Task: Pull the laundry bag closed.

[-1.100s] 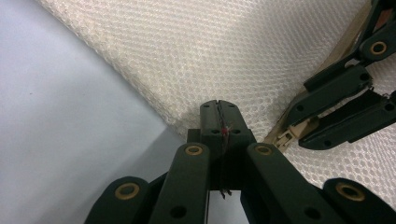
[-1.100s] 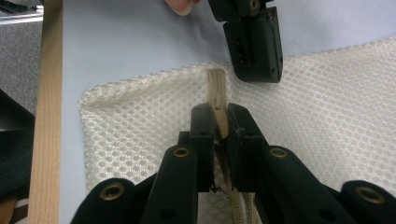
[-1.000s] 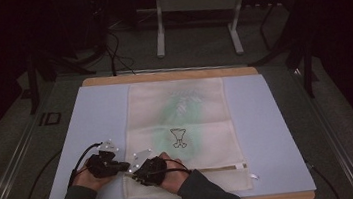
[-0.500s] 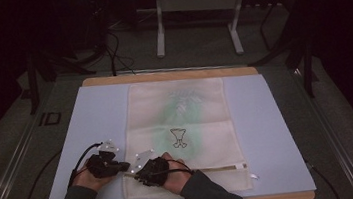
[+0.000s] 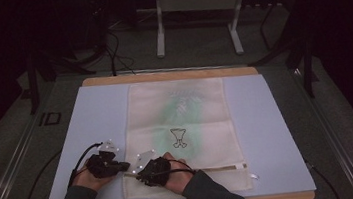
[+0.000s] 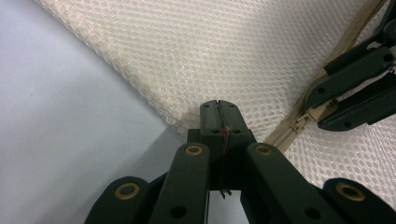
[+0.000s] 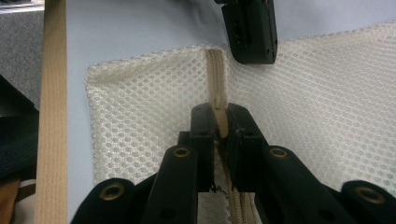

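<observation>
A cream mesh bag (image 5: 182,124) with a small printed emblem lies flat on the pale blue table top (image 5: 100,113). Its beige zipper (image 5: 217,169) runs along the near edge. My left gripper (image 5: 123,167) is shut on the bag's left edge (image 6: 154,93), right by the zipper's end, jaws pressed together (image 6: 218,112). My right gripper (image 5: 138,172) is shut on the zipper slider (image 7: 219,112), with the beige tape (image 7: 215,70) running ahead toward the left gripper's jaws (image 7: 250,32). In the left gripper view the right gripper (image 6: 355,91) holds the slider (image 6: 303,122).
A wooden strip (image 5: 166,75) borders the table's far edge. Beyond it stand a white metal frame (image 5: 194,7) and cables on the dark floor. A beige strap (image 7: 51,116) lies along the table's near edge. A small white tag (image 5: 253,176) lies by the bag's right corner.
</observation>
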Demonstrator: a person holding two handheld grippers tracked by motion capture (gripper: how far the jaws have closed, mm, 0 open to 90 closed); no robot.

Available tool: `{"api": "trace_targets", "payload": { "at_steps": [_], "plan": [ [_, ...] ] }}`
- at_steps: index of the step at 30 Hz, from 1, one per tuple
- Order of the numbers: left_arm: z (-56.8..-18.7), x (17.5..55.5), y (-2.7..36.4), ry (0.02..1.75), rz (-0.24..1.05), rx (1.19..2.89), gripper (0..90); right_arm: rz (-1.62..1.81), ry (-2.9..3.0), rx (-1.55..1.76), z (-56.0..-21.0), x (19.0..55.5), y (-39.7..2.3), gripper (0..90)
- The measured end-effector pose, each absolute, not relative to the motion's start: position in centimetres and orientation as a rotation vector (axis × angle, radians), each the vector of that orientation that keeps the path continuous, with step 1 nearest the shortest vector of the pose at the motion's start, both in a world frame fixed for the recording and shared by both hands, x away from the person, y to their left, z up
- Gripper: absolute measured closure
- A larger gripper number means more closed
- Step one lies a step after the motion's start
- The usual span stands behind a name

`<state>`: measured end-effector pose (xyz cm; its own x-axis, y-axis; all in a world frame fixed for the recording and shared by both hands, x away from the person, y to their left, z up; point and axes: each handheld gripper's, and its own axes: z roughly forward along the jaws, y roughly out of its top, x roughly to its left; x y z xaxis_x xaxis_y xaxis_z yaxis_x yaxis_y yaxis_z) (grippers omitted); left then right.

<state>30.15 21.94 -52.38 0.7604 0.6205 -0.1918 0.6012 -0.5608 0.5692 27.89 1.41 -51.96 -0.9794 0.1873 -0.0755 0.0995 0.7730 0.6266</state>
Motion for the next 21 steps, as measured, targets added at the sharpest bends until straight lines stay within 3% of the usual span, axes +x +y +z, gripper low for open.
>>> {"api": "trace_targets", "payload": {
  "at_steps": [21],
  "plan": [
    [-52.38, 30.15, 21.92, 0.913, 0.040, 2.324, 90.0, 0.985, 2.827, 0.229, -51.80, 27.62, 0.57, 82.2]
  ]
}}
